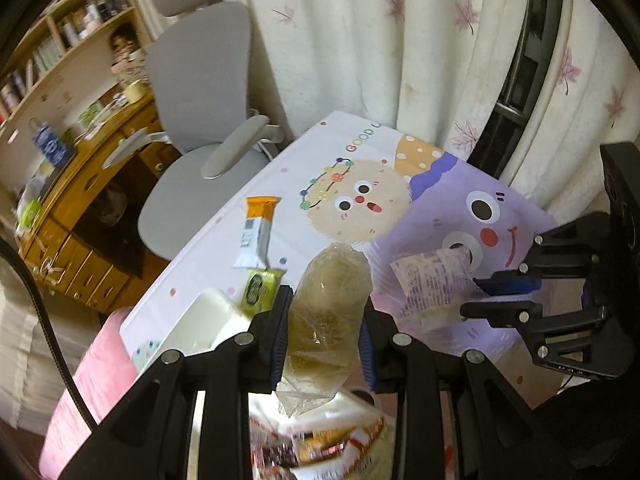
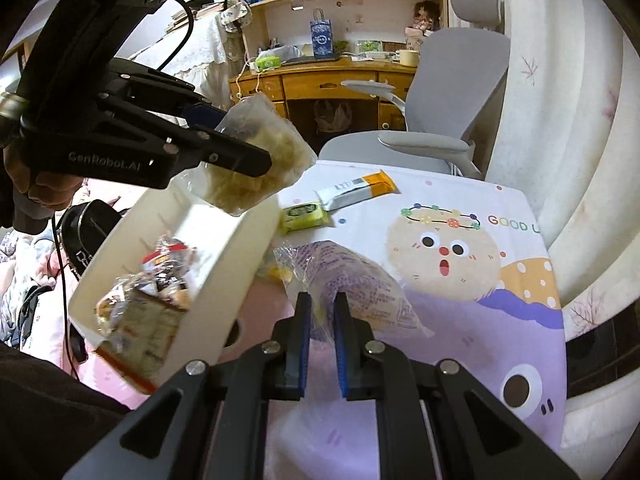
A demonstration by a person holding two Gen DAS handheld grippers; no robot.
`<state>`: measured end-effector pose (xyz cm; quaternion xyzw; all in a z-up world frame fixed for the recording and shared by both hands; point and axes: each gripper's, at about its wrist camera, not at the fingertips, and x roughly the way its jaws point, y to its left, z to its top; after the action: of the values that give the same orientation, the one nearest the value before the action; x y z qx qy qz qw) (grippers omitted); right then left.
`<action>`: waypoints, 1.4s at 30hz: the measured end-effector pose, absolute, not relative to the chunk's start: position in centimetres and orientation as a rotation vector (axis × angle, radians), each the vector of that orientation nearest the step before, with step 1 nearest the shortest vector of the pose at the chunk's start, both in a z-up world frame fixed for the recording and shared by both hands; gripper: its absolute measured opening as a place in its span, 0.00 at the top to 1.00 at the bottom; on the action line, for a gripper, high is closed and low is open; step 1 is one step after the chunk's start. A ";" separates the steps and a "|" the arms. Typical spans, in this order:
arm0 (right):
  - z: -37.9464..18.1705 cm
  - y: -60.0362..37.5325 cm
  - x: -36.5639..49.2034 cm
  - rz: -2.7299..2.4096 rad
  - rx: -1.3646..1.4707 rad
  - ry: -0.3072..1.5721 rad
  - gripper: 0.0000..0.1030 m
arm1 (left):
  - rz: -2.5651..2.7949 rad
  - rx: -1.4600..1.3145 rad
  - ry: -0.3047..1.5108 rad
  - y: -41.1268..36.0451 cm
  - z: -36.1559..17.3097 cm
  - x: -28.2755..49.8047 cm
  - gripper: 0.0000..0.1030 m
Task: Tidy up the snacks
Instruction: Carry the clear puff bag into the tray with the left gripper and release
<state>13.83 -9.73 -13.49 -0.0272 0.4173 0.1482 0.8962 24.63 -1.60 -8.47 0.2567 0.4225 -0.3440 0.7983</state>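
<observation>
Above the bin [image 2: 224,280], the left gripper [image 2: 240,152] clamped a bun [image 2: 256,168]; at 3 o'clock, the right gripper [image 2: 320,312] pinched a bag [image 2: 360,284].

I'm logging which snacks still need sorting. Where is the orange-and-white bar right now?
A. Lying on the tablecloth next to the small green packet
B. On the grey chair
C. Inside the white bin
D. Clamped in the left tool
A: the orange-and-white bar lies flat on the tablecloth beside the small green packet, outside the white bin, while the left tool grips a clear pastry bag instead.
</observation>
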 end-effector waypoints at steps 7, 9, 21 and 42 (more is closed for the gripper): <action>-12.5 -6.3 11.2 0.333 -0.056 0.859 0.90 | -0.688 0.477 0.889 3.6 -6.6 21.4 0.73; -12.6 -5.0 10.5 0.350 -0.059 0.866 0.90 | -0.664 0.451 0.883 5.4 -6.2 20.4 0.72; -13.7 2.7 8.3 0.467 -0.084 0.928 0.92 | -0.530 0.292 0.930 15.2 -6.5 17.3 0.72; -15.3 9.8 11.4 0.460 -0.096 1.007 0.77 | -0.514 0.026 1.065 22.6 -12.2 15.1 0.51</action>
<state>11.44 9.78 -15.34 -0.0457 0.4779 0.2185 0.8496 15.06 22.62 -12.19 0.0123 0.5022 -0.2424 0.8300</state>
